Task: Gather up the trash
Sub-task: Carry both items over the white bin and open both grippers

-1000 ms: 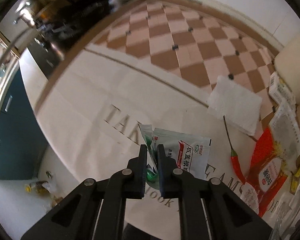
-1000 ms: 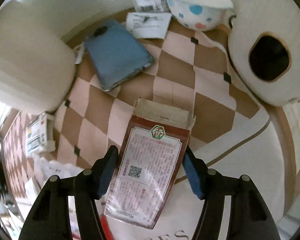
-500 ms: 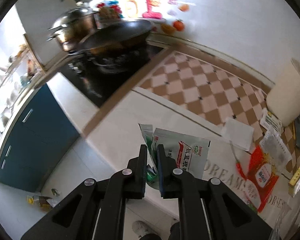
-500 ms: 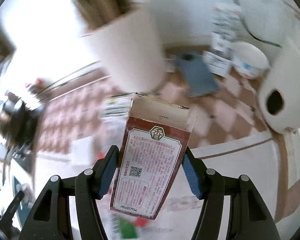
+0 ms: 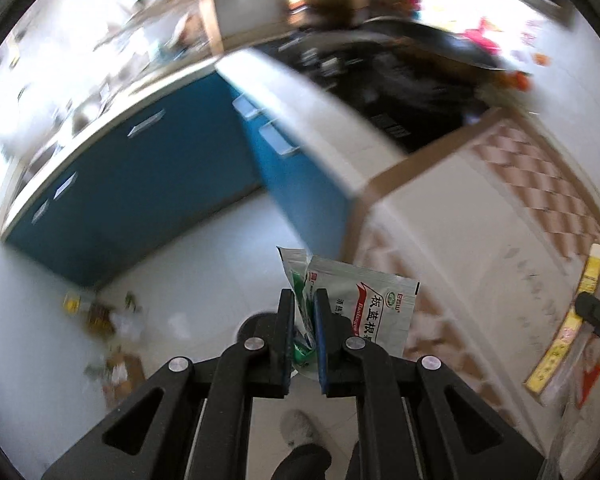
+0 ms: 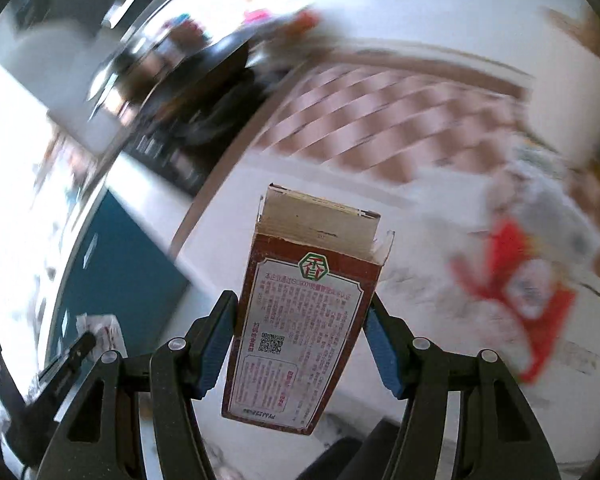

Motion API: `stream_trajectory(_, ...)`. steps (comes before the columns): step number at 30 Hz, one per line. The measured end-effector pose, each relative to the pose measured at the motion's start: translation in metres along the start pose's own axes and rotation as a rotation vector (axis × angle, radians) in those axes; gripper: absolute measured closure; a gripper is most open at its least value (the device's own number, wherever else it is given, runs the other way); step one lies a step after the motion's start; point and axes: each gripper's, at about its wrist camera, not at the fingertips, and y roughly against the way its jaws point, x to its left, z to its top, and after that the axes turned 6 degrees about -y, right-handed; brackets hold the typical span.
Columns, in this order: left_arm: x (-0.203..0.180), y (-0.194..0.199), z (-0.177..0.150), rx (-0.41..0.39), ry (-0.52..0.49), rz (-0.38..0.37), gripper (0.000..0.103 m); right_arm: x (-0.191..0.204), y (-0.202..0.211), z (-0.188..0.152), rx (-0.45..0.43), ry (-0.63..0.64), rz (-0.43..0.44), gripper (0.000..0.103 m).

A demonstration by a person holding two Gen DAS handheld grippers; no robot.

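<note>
Left gripper (image 5: 303, 312): jaws nearly pressed together, pinching white-and-green sachets (image 5: 364, 312) by one edge; the sachets stick up and to the right of the fingers, held in the air above the pale floor (image 5: 204, 272), off the counter edge (image 5: 440, 220). Blue cabinets (image 5: 140, 184) behind.

Right gripper (image 6: 300, 320): jaws spread wide, blue pads clamping both sides of a brown carton (image 6: 304, 320), upright with its top flap open, held over the white counter (image 6: 420, 280). Red wrapper (image 6: 520, 292) lies blurred to the right.
</note>
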Motion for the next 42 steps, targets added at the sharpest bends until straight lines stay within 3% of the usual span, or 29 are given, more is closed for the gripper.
stream_trajectory(6,0.086,-0.058,-0.046,0.126,0.131,0.058,0.096,0.108,-0.093,-0.069,0.147,0.212,0.009,0.039)
stream_trajectory(12,0.141,-0.157,-0.094,0.272,0.212,0.061,0.096,0.168,-0.204,-0.144,0.285,0.347,-0.013,0.039)
stream_trajectory(17,0.171,-0.274,-0.14,0.415,0.298,-0.028,0.096,0.182,-0.303,-0.199,0.383,0.377,-0.037,0.039)
stream_trajectory(23,0.18,-0.408,-0.183,0.555,0.332,-0.152,0.095,0.16,-0.441,-0.259,0.505,0.323,-0.068,0.039)
stream_trajectory(30,0.175,-0.499,-0.215,0.633,0.314,-0.213,0.088,0.132,-0.563,-0.298,0.59,0.269,-0.072,0.039)
stream_trajectory(31,0.174,-0.504,-0.217,0.64,0.316,-0.213,0.085,0.127,-0.575,-0.3,0.597,0.269,-0.074,0.039)
stream_trajectory(32,0.175,-0.507,-0.221,0.641,0.315,-0.209,0.074,0.124,-0.588,-0.304,0.612,0.276,-0.074,0.039)
stream_trajectory(33,0.177,-0.507,-0.222,0.637,0.314,-0.2,0.053,0.123,-0.6,-0.31,0.631,0.276,-0.073,0.038)
stream_trajectory(34,0.179,-0.507,-0.224,0.629,0.315,-0.189,0.039,0.122,-0.611,-0.315,0.648,0.269,-0.07,0.038)
stream_trajectory(35,0.183,-0.507,-0.226,0.619,0.322,-0.179,0.014,0.122,-0.62,-0.317,0.665,0.265,-0.067,0.037)
stream_trajectory(36,0.185,-0.508,-0.227,0.615,0.327,-0.172,0.008,0.121,-0.63,-0.321,0.681,0.264,-0.064,0.034)
stream_trajectory(39,0.195,-0.501,-0.231,0.611,0.327,-0.124,0.008,0.126,-0.646,-0.328,0.692,0.282,-0.064,0.015)
stream_trajectory(42,0.203,-0.486,-0.231,0.589,0.31,-0.056,0.007,0.131,-0.643,-0.329,0.685,0.31,-0.071,0.004)
